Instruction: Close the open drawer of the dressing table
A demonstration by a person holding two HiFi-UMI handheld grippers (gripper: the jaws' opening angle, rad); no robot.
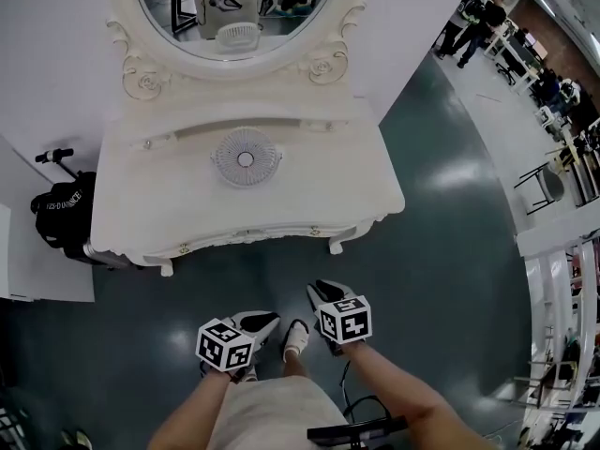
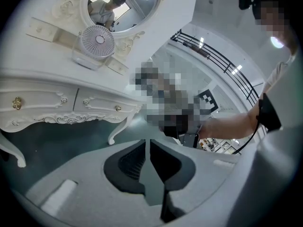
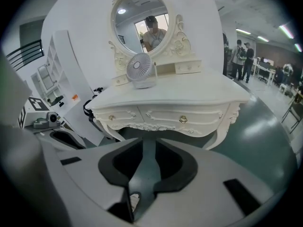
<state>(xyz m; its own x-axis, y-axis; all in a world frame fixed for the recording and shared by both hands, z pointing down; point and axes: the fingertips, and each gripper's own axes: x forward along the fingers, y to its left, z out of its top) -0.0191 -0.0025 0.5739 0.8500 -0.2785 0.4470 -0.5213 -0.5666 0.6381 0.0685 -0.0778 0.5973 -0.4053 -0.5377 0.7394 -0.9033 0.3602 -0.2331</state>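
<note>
The white dressing table (image 1: 281,190) stands ahead of me on the dark green floor, under an oval mirror (image 1: 234,12). In the right gripper view its two front drawers (image 3: 183,115) with gold knobs sit flush with the carved front, none pulled out. The left gripper view shows the same drawer fronts (image 2: 97,103) from the side. Both grippers hang low near my body, well back from the table. My left gripper (image 1: 265,322) (image 2: 148,148) has only a thin slit between its pads and holds nothing. My right gripper (image 1: 323,292) (image 3: 148,148) stands partly open and empty.
A small white fan (image 1: 246,157) sits on the tabletop. A black bag (image 1: 61,216) rests on the floor left of the table. People (image 1: 473,17) stand far off at the upper right, near a chair (image 1: 544,186) and shelving. My shoe (image 1: 296,338) shows between the grippers.
</note>
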